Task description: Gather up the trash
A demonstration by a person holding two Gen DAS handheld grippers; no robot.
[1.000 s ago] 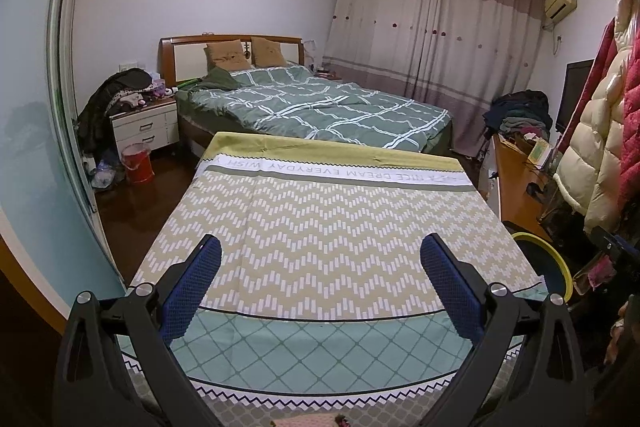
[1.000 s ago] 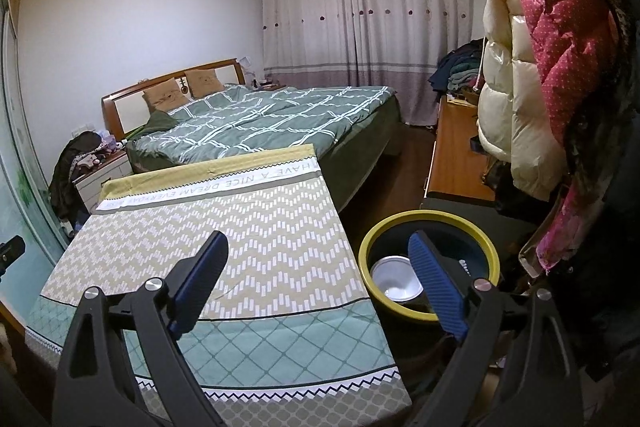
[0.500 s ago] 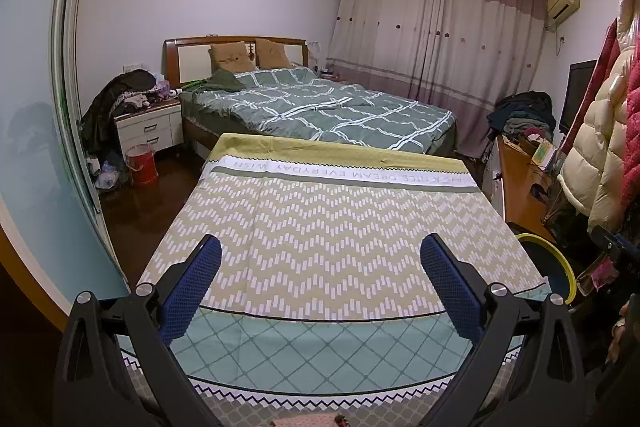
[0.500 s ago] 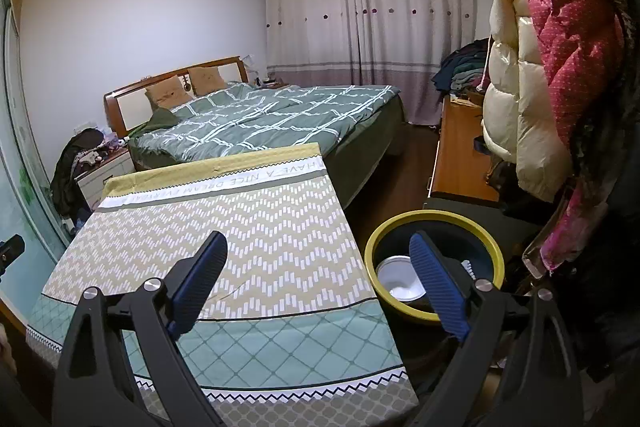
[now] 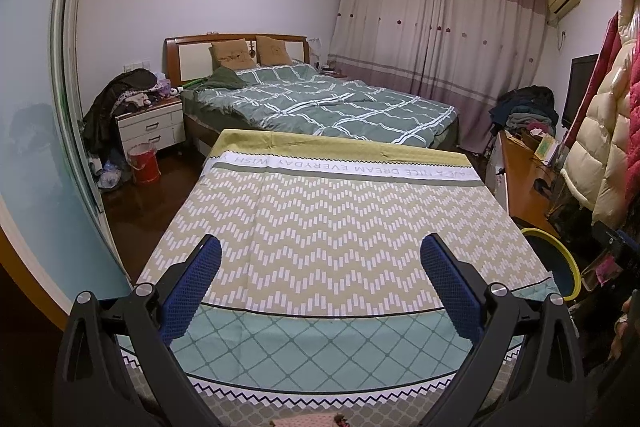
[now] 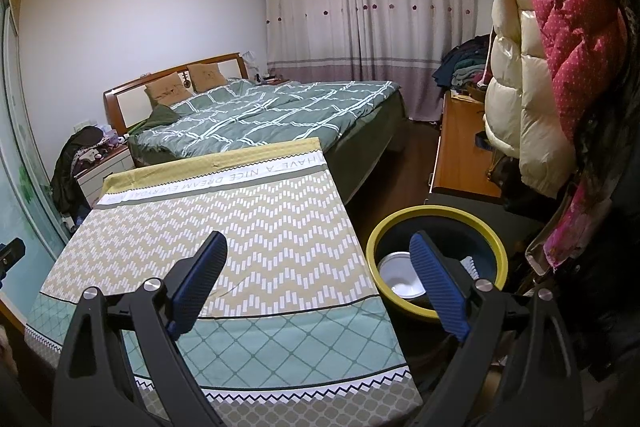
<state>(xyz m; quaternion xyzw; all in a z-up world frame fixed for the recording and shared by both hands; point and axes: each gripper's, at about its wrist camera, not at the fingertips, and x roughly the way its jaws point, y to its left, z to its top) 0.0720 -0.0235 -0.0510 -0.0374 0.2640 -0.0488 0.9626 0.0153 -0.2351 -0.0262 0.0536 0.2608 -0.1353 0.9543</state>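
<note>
Right wrist view: both claws, right claw (image 6: 318, 269) and left claw (image 5: 320, 271), gape empty over the tablecloth (image 6: 224, 227).

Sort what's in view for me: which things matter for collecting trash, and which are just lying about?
Job:
- bin, yellow-rimmed, beside the table
- white bowl inside it
- left tongs, open, empty
- right tongs, open, empty

Lying about:
- table, under a patterned cloth
- bed
- nightstand
- red bucket
- hanging coats

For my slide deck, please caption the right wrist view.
Open right gripper over patterned tablecloth, beside a yellow-rimmed bin holding a white bowl.
</note>
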